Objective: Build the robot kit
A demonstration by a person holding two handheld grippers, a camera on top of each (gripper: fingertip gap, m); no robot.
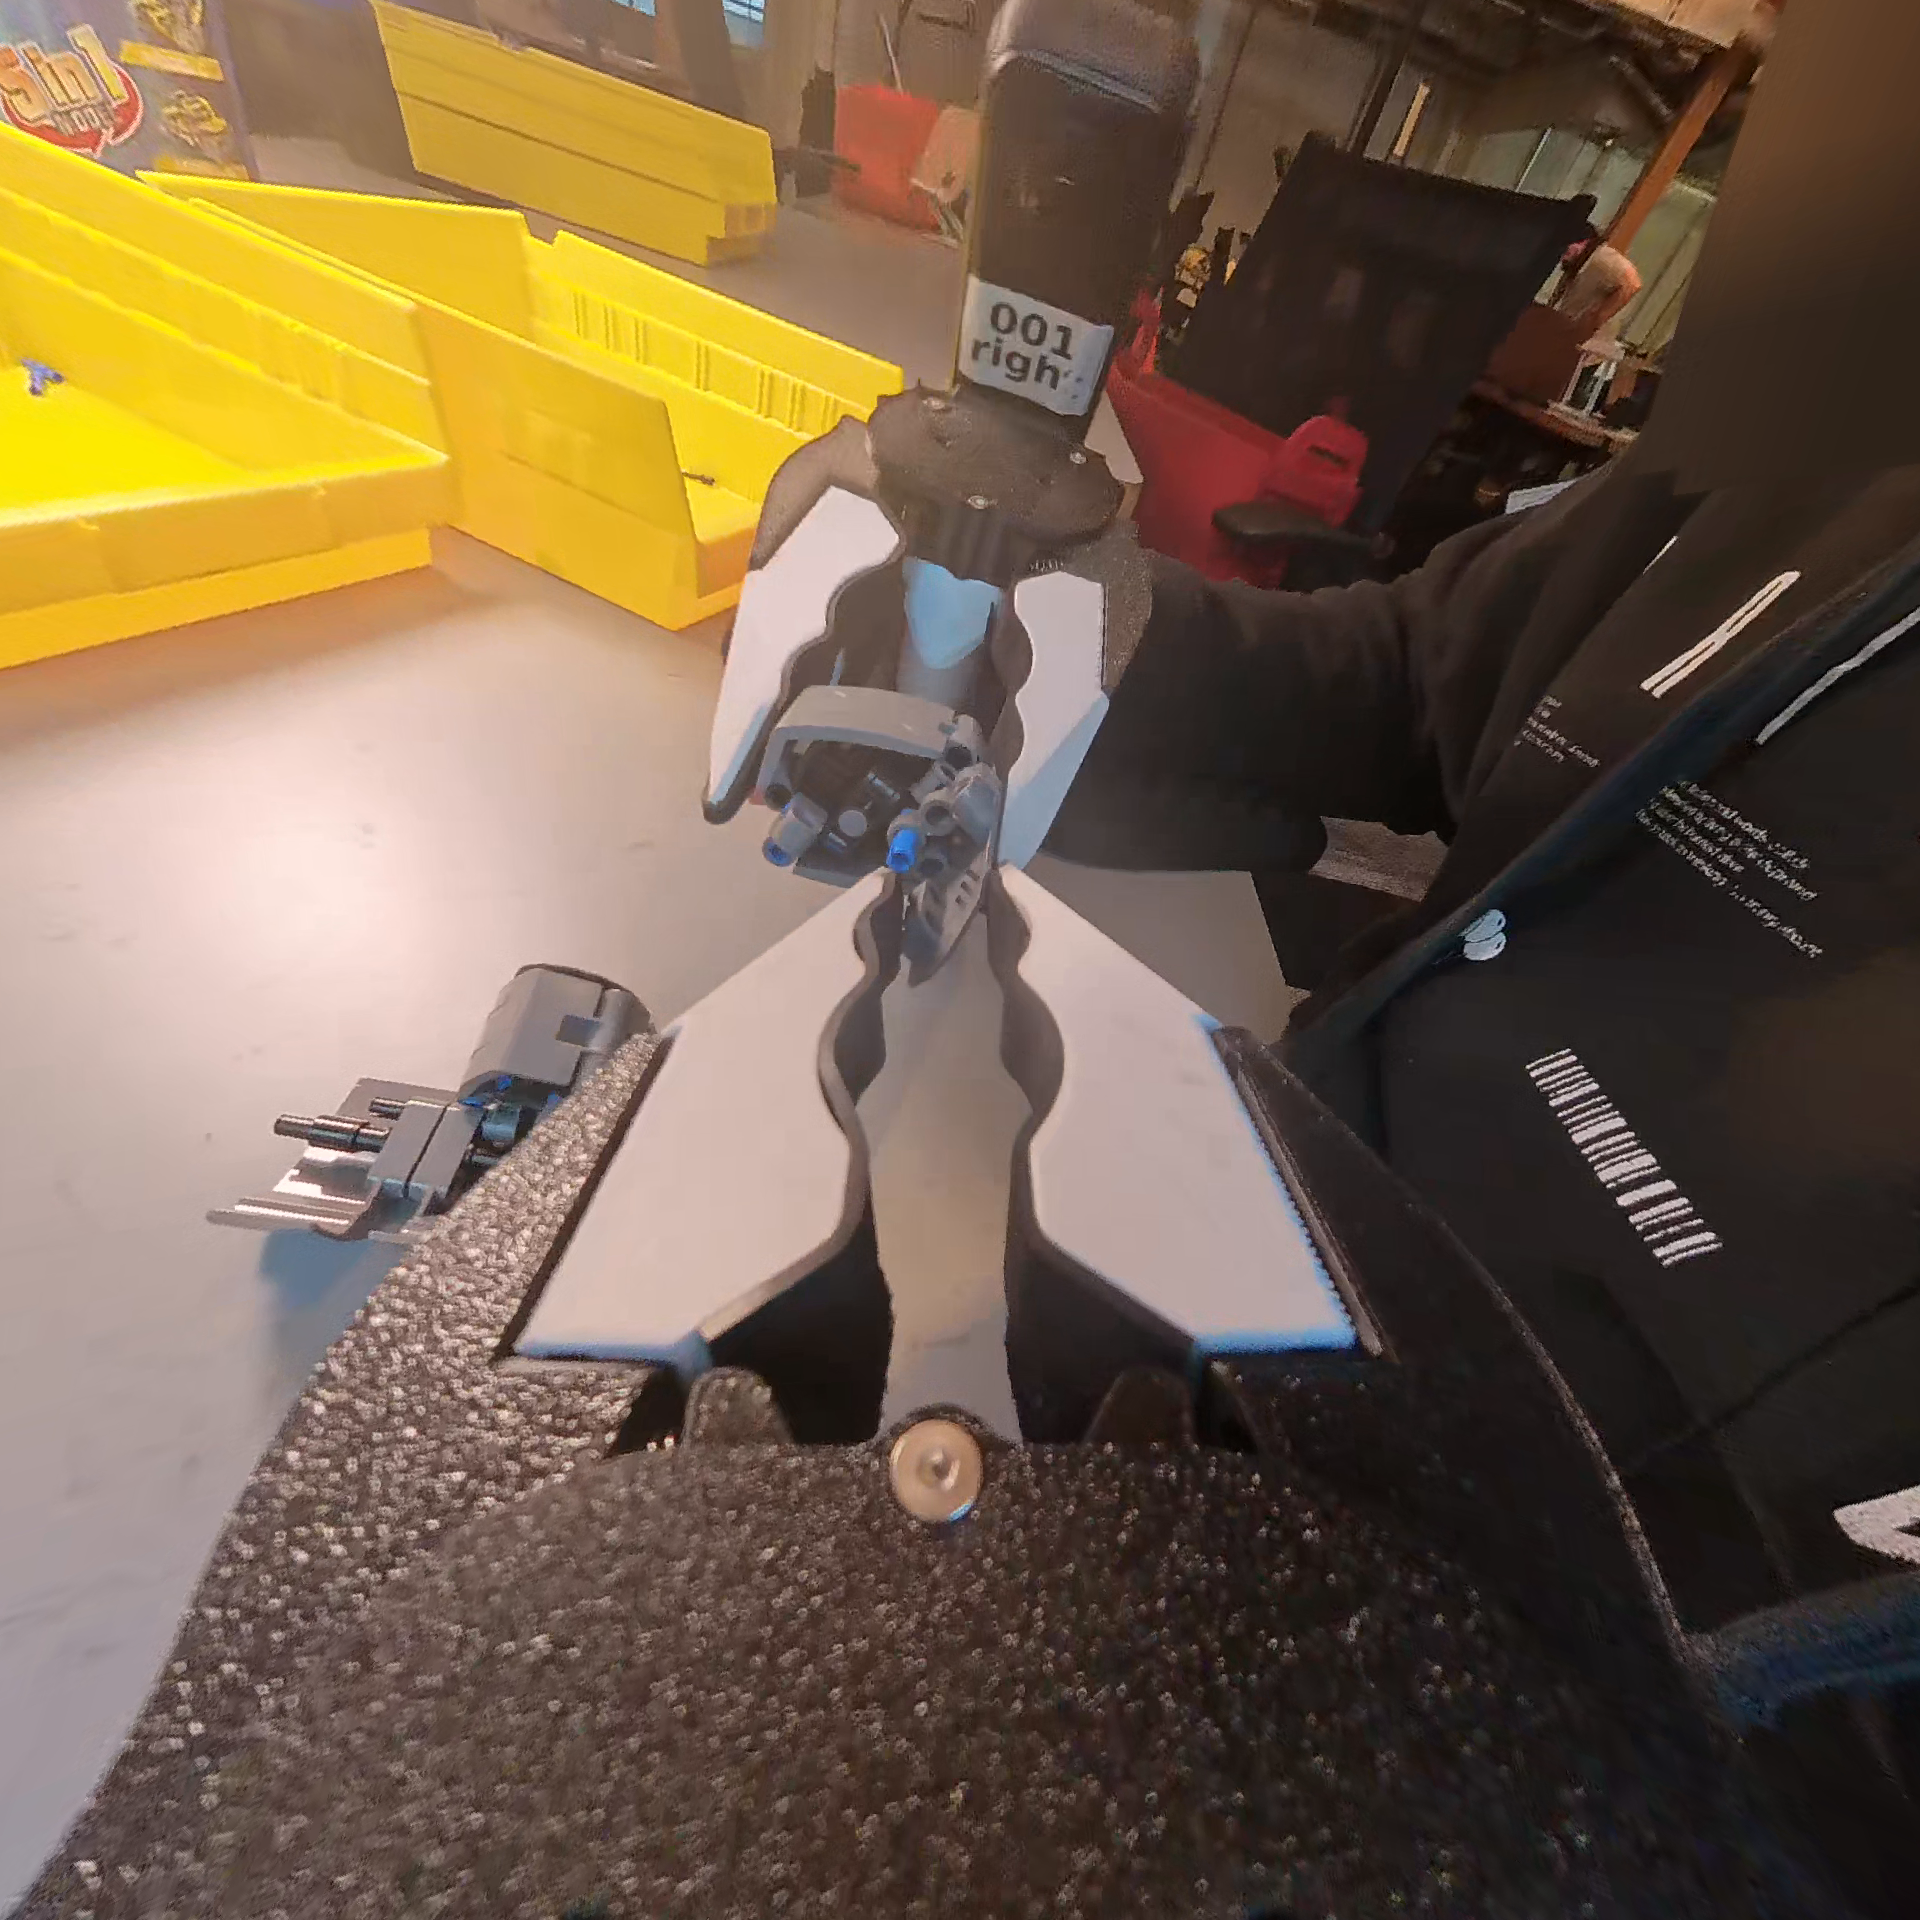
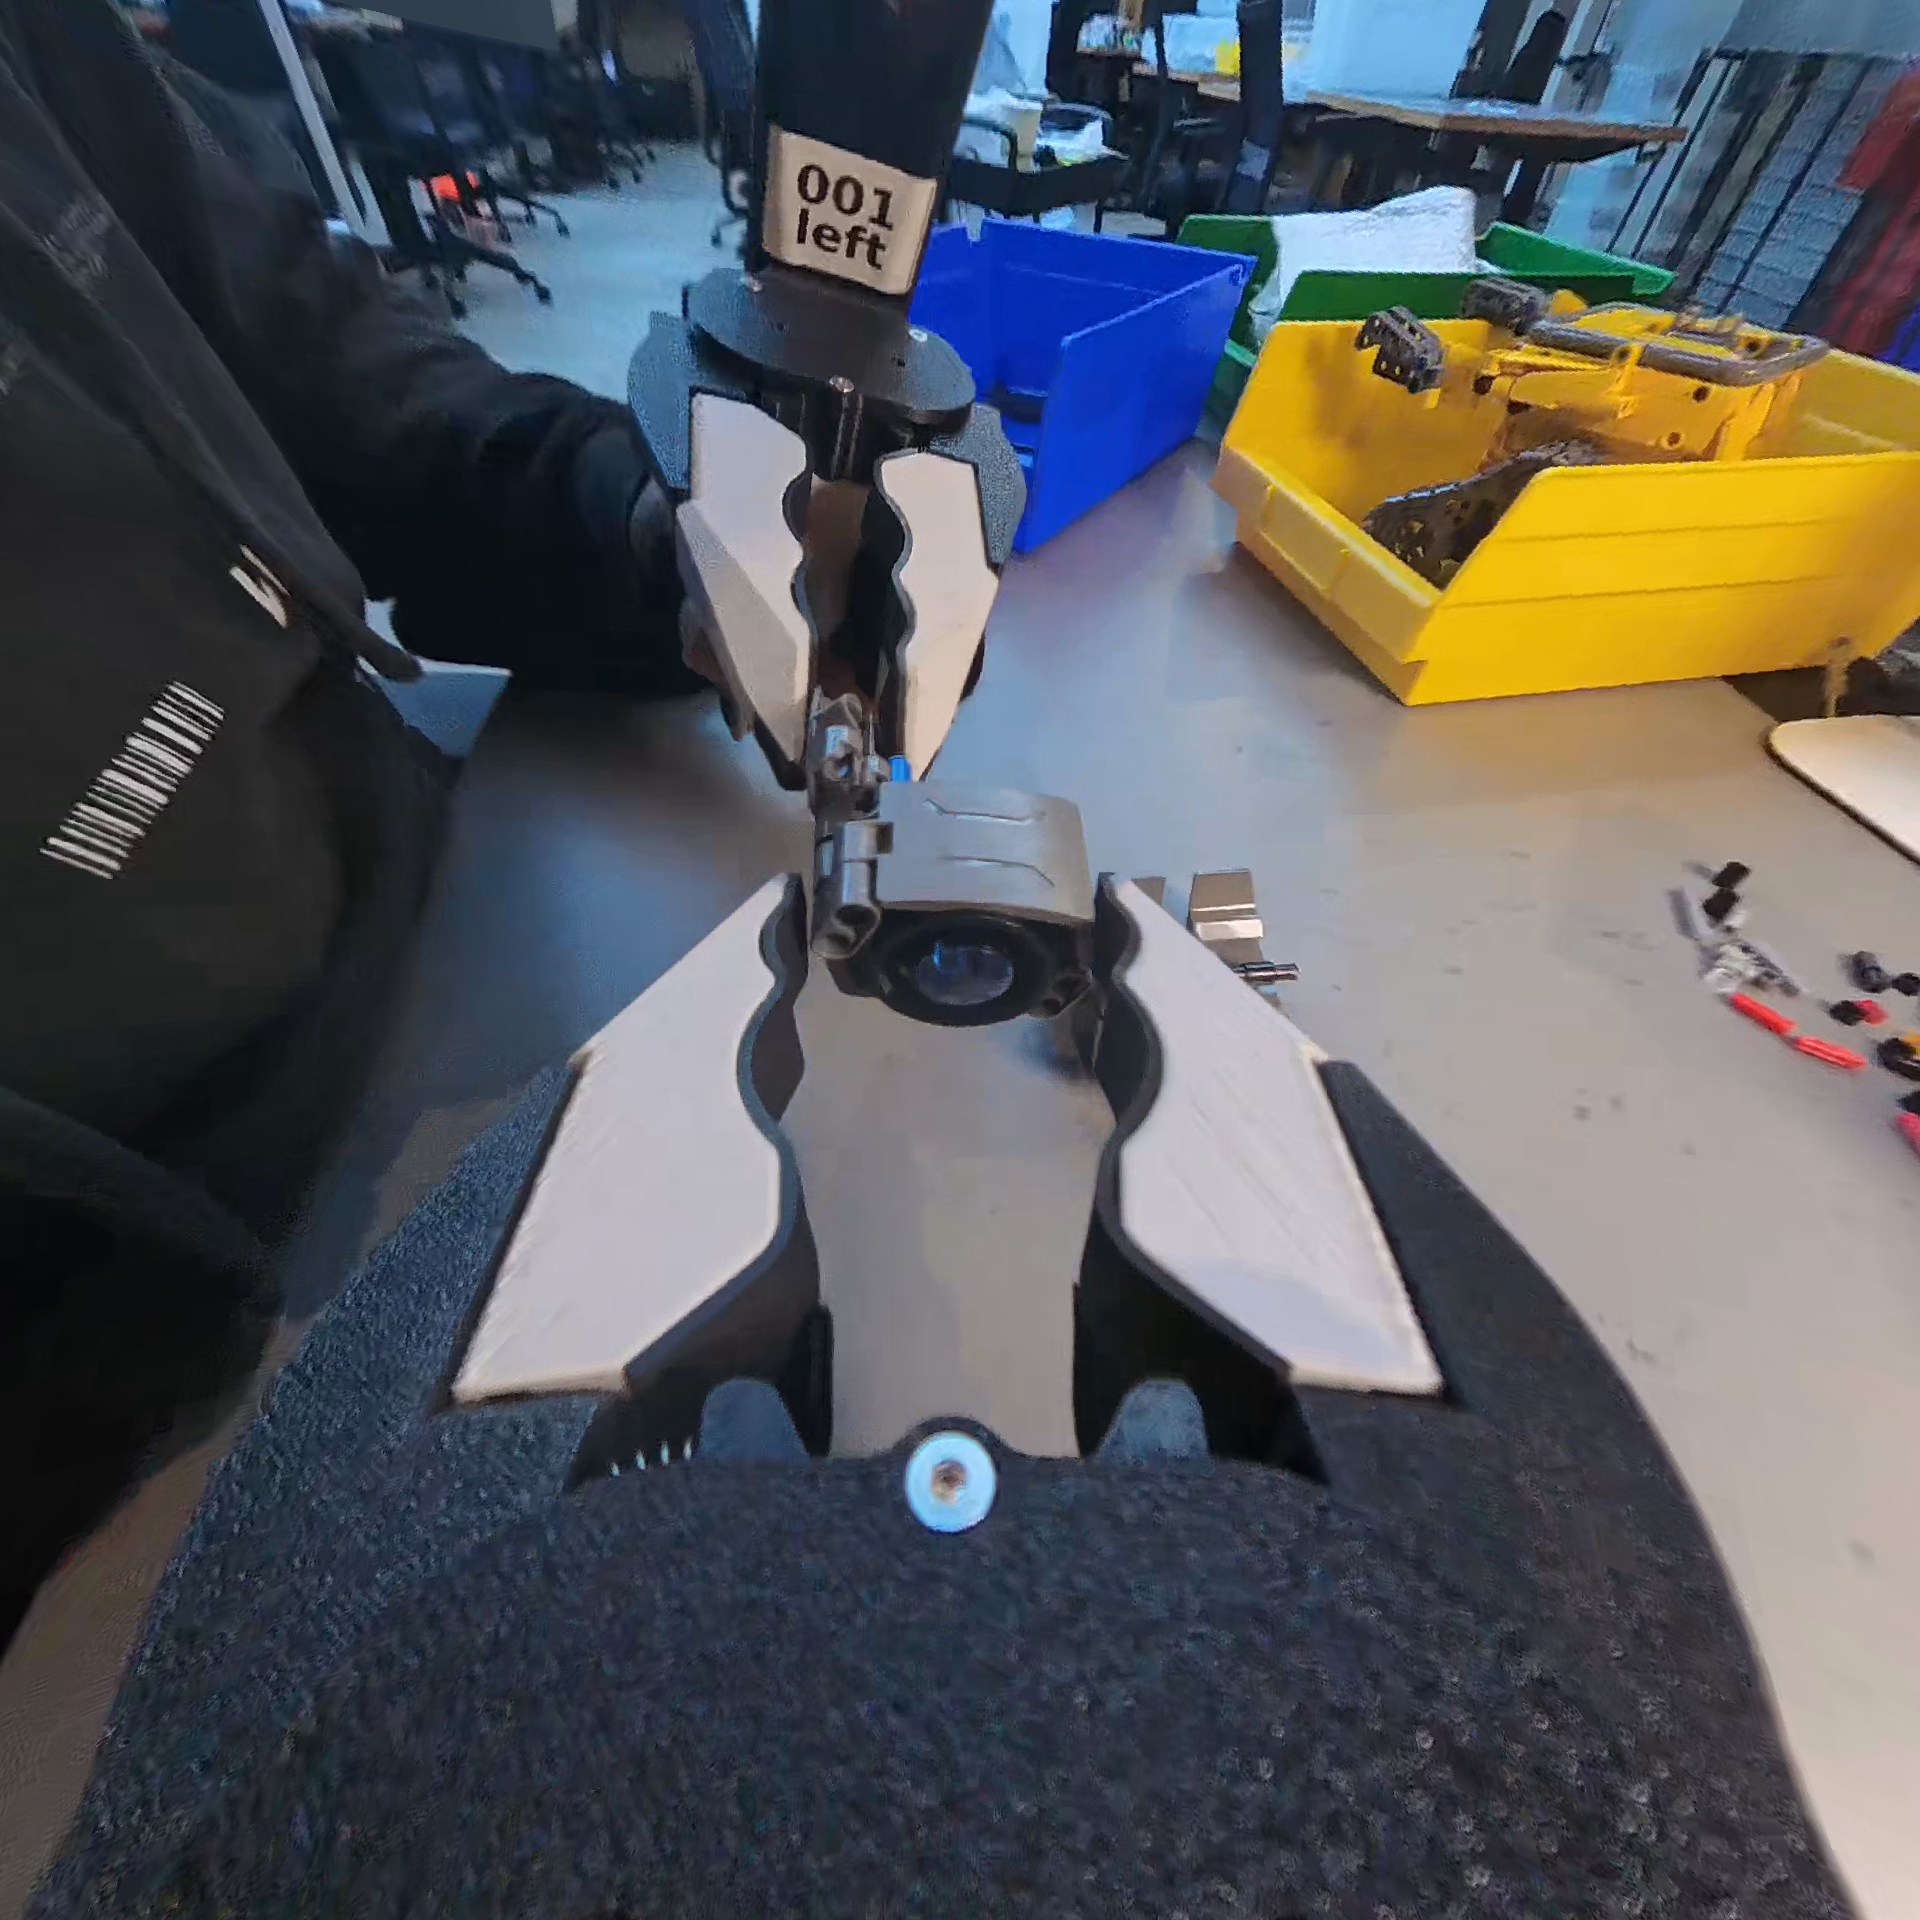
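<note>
Left wrist view: my left tool (image 1: 940, 914) is clenched on a thin dark toy piece (image 1: 940, 909). Opposite, my right tool (image 1: 873, 800), with a white label on its handle, grips a grey toy block (image 1: 873, 779) with blue pins. Another grey toy part (image 1: 457, 1122) lies on the surface (image 1: 260, 831) near yellow bins (image 1: 312, 416).

Right wrist view: the block (image 2: 961, 914) sits between my right tool's fingers (image 2: 707, 1091), seemingly pinched; its front is blurred. A labelled left tool (image 2: 847, 748) meets it.

In the right wrist view, bare grey tabletop (image 2: 1455, 1195) lies open at centre right. A yellow plastic bin (image 2: 1621, 582) blocks the upper right, small red and black loose pieces (image 2: 1787, 997) dot the right edge, and a blue plastic bin (image 2: 1081, 343) stands at upper centre.
</note>
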